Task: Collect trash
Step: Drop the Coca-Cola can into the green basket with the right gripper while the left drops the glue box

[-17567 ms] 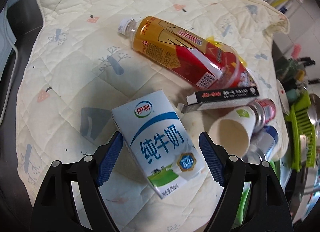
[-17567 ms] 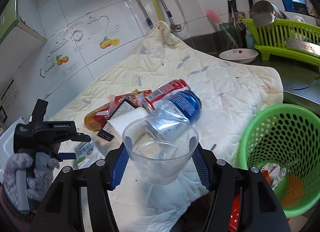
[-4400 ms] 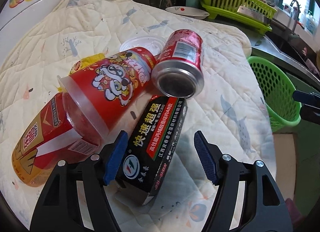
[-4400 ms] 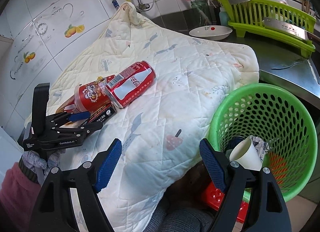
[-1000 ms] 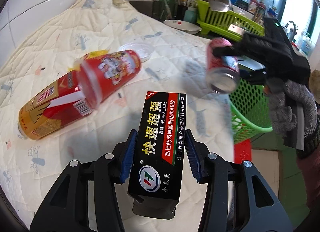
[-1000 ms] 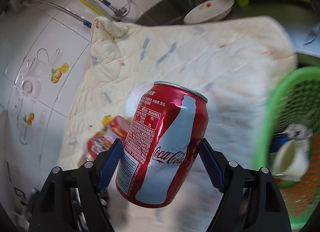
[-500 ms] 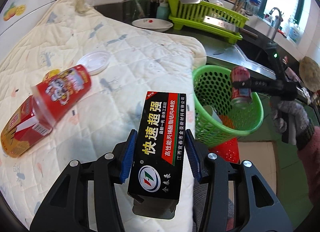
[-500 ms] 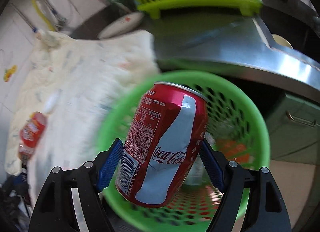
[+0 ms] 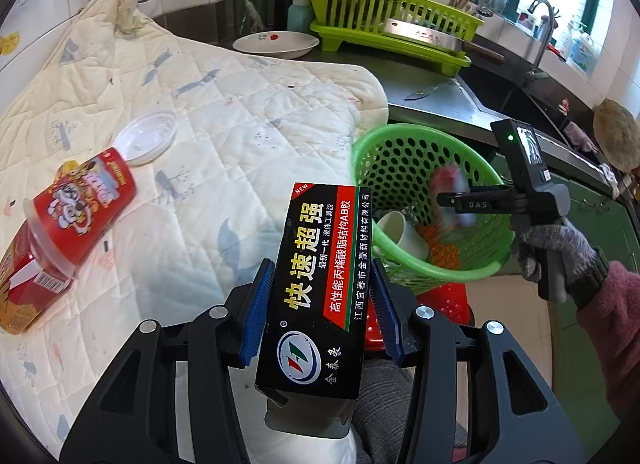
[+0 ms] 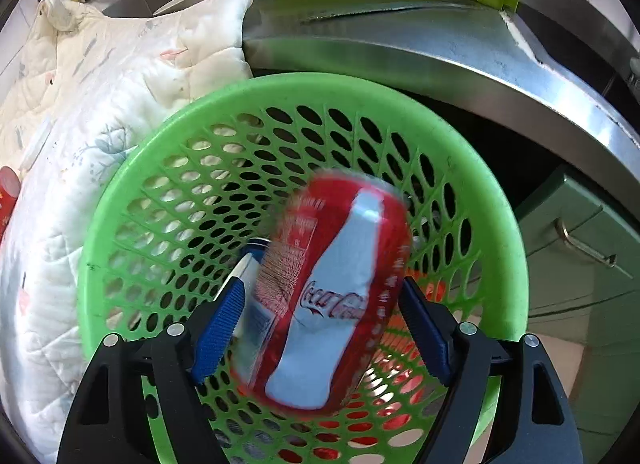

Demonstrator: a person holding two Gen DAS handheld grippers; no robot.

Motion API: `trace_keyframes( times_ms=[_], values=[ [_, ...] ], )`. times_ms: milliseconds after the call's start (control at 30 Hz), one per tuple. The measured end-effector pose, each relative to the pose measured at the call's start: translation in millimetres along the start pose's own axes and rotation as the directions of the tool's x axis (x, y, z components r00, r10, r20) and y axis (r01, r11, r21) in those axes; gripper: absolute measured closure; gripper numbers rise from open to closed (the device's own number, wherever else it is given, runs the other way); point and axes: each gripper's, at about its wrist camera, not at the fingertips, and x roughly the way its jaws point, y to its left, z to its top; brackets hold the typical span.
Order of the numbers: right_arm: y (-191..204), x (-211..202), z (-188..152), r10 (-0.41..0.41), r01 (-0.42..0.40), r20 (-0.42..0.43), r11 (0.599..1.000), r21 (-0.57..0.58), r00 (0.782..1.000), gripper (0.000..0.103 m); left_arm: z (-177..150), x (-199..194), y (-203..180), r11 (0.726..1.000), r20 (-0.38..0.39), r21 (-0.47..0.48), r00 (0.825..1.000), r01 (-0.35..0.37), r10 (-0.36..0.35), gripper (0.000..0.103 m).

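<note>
Jaws just opened; blurred red can [image 10: 328,300] between.

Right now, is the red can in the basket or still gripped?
Released but not yet landed: the red can blurs between the just-opened right gripper, clear of both pads, over the green basket.

Your red-and-white can [image 10: 332,304], green perforated basket [image 10: 472,179], black box [image 9: 320,292] with yellow lettering, cream quilted mat [image 9: 224,111] with grey-blue motifs.

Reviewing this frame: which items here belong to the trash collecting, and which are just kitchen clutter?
Job:
black box clamped in left tool
red can blurred between the opening right tool pads
green basket
red cup
clear lid

Clutter:
dish rack
white plate
quilted cloth
</note>
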Motion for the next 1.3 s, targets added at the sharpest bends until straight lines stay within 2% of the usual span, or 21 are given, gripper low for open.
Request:
trace_keyframes(
  times_ms=[200, 400, 667, 967, 1200, 1300],
  values=[
    [-7, -11, -4, -0.01, 0.01, 0.034, 1.0, -0.002, 0.999, 0.021, 14, 8, -16, 0.999, 0.004, 0.018, 1.0, 0.029, -0.029, 0.056],
    [-13, -56, -16, 0.047, -0.046, 0.117, 0.999, -0.01, 0.992, 0.021, 27, 22, -44, 0.996, -0.001, 0.058, 0.998, 0.066, -0.066, 0.056],
    [-23, -109, -30, 0.083, -0.083, 0.226, 0.996, -0.009, 0.971, 0.021, 40, 51, -76, 0.99, -0.04, 0.067, 0.992, 0.121, -0.119, 0.055],
    [-41, -129, -47, 0.096, -0.107, 0.282, 0.994, 0.023, 0.955, 0.021, 55, 89, -107, 0.985, -0.091, 0.055, 0.983, 0.163, -0.157, 0.055],
    [-49, -135, -57, 0.112, -0.129, 0.293, 0.991, 0.039, 0.95, 0.021, 63, 100, -130, 0.979, -0.08, 0.067, 0.979, 0.193, -0.188, 0.053],
    [-51, -136, -60, 0.116, -0.136, 0.295, 0.99, 0.046, 0.948, 0.021, 65, 103, -135, 0.977, -0.074, 0.069, 0.978, 0.201, -0.196, 0.048]
  ],
)
